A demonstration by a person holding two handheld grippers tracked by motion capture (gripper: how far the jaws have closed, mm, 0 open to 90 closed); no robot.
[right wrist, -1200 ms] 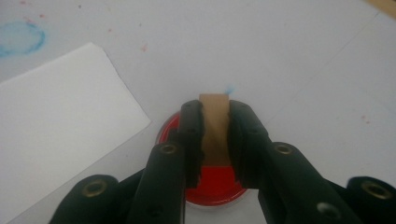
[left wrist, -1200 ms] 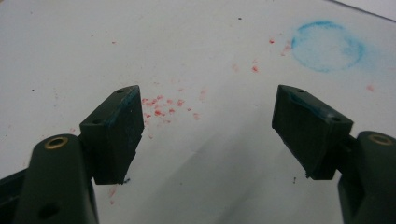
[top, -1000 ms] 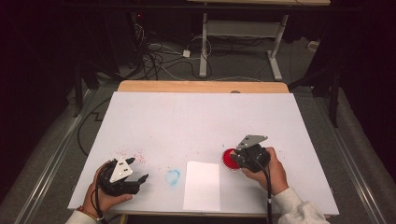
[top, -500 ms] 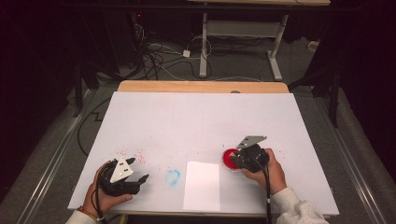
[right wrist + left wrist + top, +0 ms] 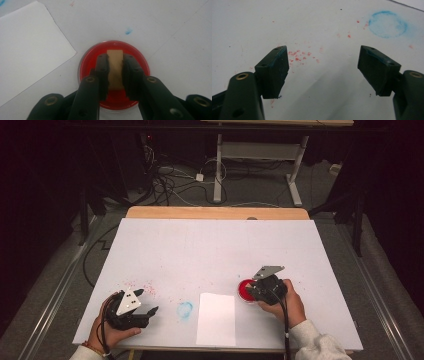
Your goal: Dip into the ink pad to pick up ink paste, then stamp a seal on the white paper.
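No readable writing; the right gripper (image 5: 115, 68) clamps a tan sponge block (image 5: 115, 67) standing in a round red paint dish (image 5: 140, 62) (beside the paper sheet (image 5: 216, 319)); left gripper (image 5: 322, 62) gapes wide, holding nothing

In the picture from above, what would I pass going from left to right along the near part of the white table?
Left gripper, jaws open and empty → red specks → blue smudge ring → white sheet of paper → red dish → right gripper, shut on a tan block over the dish.
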